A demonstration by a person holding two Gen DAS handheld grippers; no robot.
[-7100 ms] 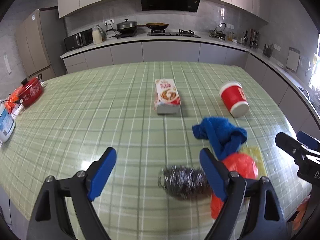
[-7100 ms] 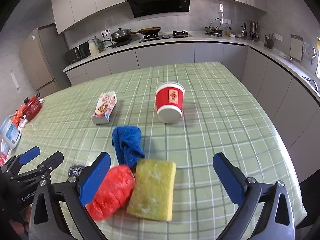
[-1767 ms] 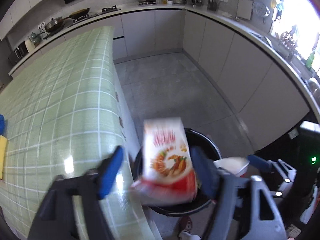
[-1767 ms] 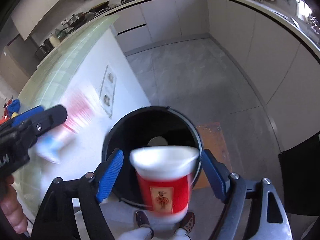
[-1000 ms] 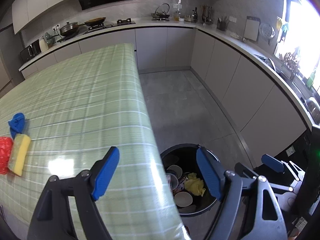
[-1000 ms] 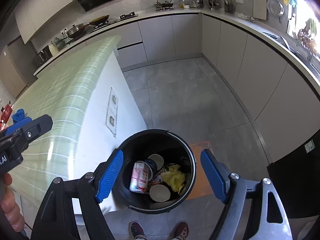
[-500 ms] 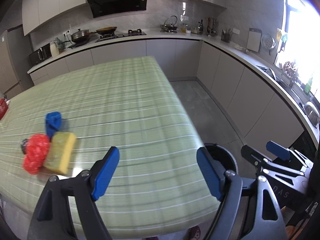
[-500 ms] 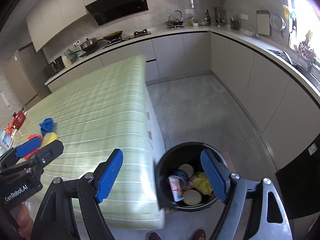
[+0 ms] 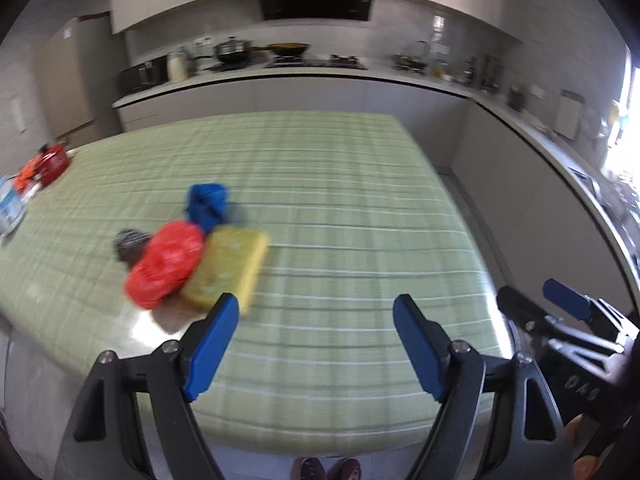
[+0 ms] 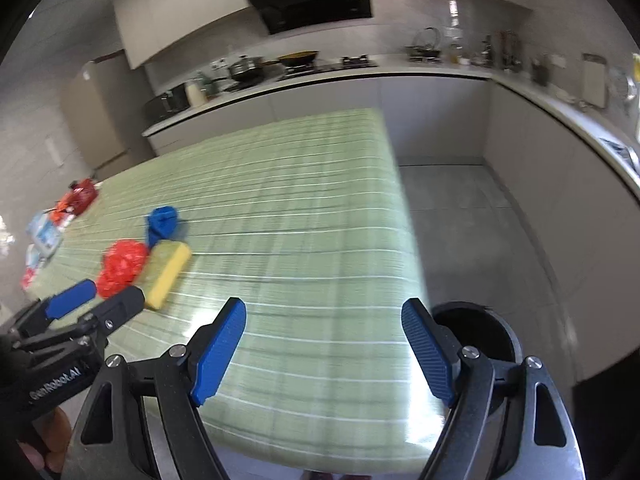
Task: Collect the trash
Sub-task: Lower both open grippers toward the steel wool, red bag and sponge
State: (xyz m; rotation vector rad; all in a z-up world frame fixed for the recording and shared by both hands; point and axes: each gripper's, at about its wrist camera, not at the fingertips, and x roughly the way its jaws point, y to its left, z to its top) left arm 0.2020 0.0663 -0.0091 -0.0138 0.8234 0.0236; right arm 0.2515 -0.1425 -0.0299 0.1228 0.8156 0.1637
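Both grippers are standing wide open with nothing between their blue pads. Left gripper [image 9: 316, 320] is hanging over the near part of the green checked table [image 9: 320, 184], aiming down at it. From left to right on that table: a red pot [image 9: 50, 160] is sitting at the far left edge; a steel scourer [image 9: 130, 242] is lying just beside a red plastic bag [image 9: 166, 262]; the bag is touching a yellow sponge [image 9: 224, 266]; a blue cloth [image 9: 206, 202] is lying just behind bag and sponge. All 4 items are blurred. Right gripper [image 10: 324, 322] is pointing down over the table's right edge. At its right, a black trash bin [image 10: 492, 328] is standing on the floor, close beside the table's corner; its contents cannot be made out. A person's shoes [image 9: 326, 468] are showing below the table's near edge.
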